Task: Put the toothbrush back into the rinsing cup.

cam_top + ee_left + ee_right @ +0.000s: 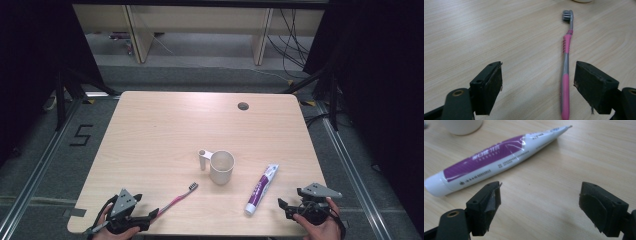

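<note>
Just one toothbrush (pixel 177 199), one tube (pixel 261 188), one cup (pixel 221 167), both grippers' fingers released (empty).

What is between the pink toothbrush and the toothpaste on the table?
The white cup stands between the toothbrush and the toothpaste, a little farther back on the table, as the high view shows.

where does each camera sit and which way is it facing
High view: above the person's edge of the table, looking forward and down; both hands hold the left gripper and right gripper.
Left gripper view: along its own open jaws at the toothbrush.
Right gripper view: along its own open jaws toward the toothpaste tube.
Shared: the cup appears in all three.
</note>
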The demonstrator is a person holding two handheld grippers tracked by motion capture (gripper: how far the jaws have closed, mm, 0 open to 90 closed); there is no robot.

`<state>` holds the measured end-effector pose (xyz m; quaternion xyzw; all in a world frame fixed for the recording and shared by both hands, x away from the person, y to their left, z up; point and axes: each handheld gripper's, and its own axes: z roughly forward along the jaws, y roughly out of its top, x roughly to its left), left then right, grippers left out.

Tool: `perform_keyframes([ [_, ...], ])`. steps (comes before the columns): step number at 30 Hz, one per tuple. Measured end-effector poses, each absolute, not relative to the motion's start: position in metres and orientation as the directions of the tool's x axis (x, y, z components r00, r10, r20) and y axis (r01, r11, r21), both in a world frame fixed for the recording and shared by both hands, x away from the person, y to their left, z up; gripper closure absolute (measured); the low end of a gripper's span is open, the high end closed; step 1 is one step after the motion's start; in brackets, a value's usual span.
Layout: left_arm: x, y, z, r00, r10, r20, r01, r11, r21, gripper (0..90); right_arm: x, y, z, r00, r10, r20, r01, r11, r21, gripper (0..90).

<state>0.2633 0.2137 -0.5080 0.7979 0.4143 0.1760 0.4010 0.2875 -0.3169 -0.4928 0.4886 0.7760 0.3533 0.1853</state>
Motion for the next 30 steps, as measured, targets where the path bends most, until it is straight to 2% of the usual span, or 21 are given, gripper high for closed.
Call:
perform_keyframes([
  [1,0.2636,0.2128,-0.5089,0.591,0.804,-0.062,0.521,-0.322,0.791,22.4,0.2886,-0.3184,-0.4935,-0.462,0.887,0.029,0.611,0.294,0.735,18.8],
  [6,0.2641,0.2135,-0.5094,0.593,0.803,-0.062,0.527,-0.329,0.784,21.4,0.2891,-0.3185,-0.4938,-0.464,0.885,0.038,0.612,0.289,0.736,20.1],
  [10,0.2647,0.2105,-0.5105,0.6,0.797,-0.072,0.536,-0.333,0.776,17.1,0.29,-0.3187,-0.4947,-0.479,0.877,0.035,0.608,0.303,0.734,20.6],
  [18,0.2649,0.2119,-0.5101,0.615,0.786,-0.062,0.532,-0.355,0.769,16.5,0.2876,-0.3173,-0.4933,-0.46,0.887,0.046,0.627,0.288,0.723,21.6],
  [21,0.2656,0.2107,-0.5123,0.6,0.795,-0.089,0.54,-0.321,0.778,16.7,0.2881,-0.3171,-0.494,-0.464,0.885,0.031,0.615,0.297,0.73,21.6],
  [22,0.2662,0.2133,-0.5114,0.615,0.786,-0.061,0.534,-0.359,0.766,16.7,0.2881,-0.3171,-0.494,-0.464,0.885,0.031,0.615,0.297,0.73,21.6],
  [30,0.2695,0.211,-0.511,0.634,0.771,-0.064,0.54,-0.382,0.75,26.0,0.2878,-0.3174,-0.4931,-0.47,0.882,0.034,0.613,0.299,0.731,21.8],
])
